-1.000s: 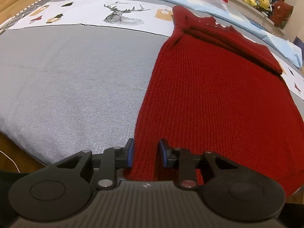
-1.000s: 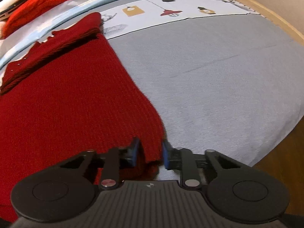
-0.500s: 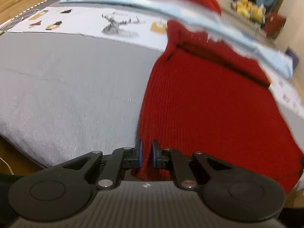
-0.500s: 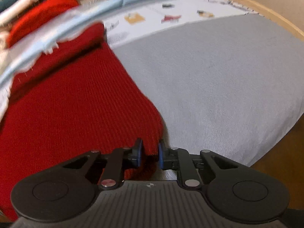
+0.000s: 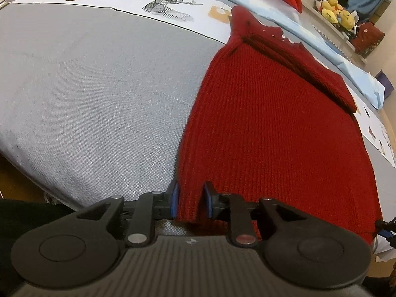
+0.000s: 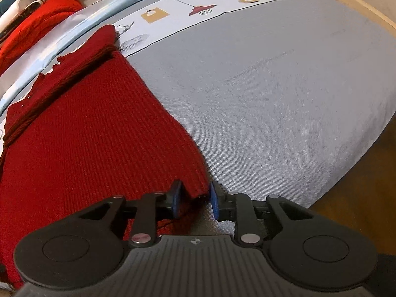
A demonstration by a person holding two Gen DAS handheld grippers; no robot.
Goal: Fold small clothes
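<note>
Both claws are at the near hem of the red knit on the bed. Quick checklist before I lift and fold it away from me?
1. Left claw on the hem corner of the red knit: not ok, jaws opening, fabric loose between them.
2. Right claw on its corner: not ok, jaws opening, gap on one side.
3. Body of the knit flat: ok.
4. Far end smooth: not ok, bunched.
5. Grey bedspread beside it bare: ok.

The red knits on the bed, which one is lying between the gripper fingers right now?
The darker ribbed sweater spread flat on the grey cover; the brighter red one lies bunched far back, beyond the pale blue strip.
</note>
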